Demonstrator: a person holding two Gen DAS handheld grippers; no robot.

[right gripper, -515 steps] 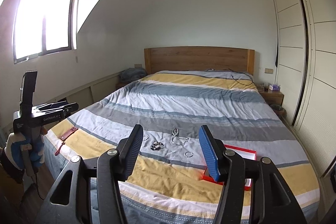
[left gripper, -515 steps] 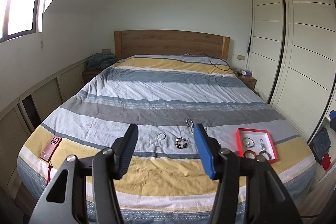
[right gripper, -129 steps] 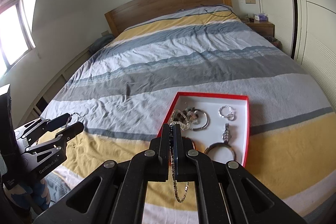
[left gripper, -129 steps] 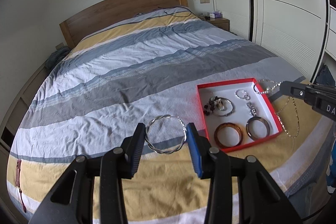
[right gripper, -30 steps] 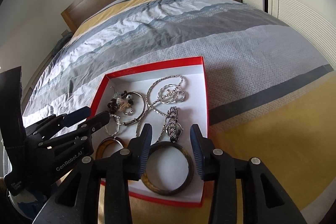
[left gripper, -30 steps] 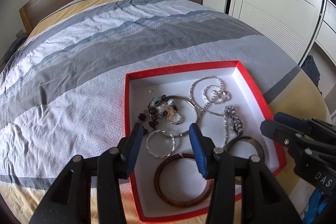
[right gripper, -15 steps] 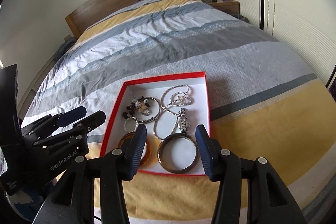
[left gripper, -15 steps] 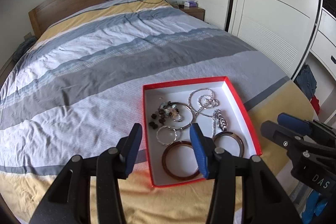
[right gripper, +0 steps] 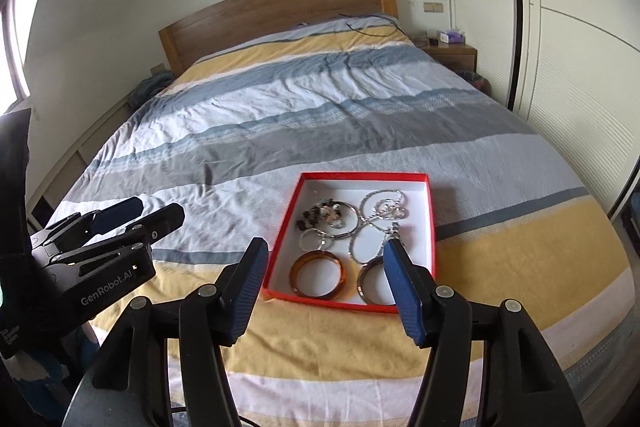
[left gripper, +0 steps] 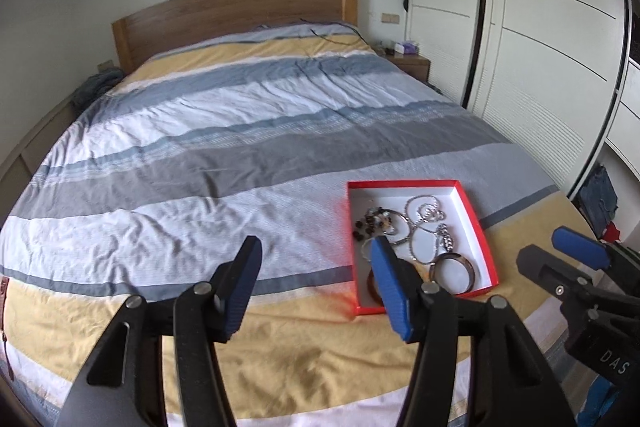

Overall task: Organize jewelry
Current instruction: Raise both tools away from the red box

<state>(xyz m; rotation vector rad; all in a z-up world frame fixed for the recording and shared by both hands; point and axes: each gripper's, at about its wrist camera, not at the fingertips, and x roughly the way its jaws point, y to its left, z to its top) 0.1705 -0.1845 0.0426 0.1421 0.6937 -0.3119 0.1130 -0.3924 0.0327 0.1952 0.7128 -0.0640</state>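
The red tray of jewelry was noted near the bed's foot edge, both the left claw and right claw just spread apart and empty; chains judged limp, tangle-prone, best pinched mid-strand, bangles stiff, rim-gripped.

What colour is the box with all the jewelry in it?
The jewelry box is red outside and white inside, clearest in the right wrist view.

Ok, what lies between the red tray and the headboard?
Only bare striped duvet between the red tray and the headboard, apart from a dark cable near the pillows; the right wrist view shows it.
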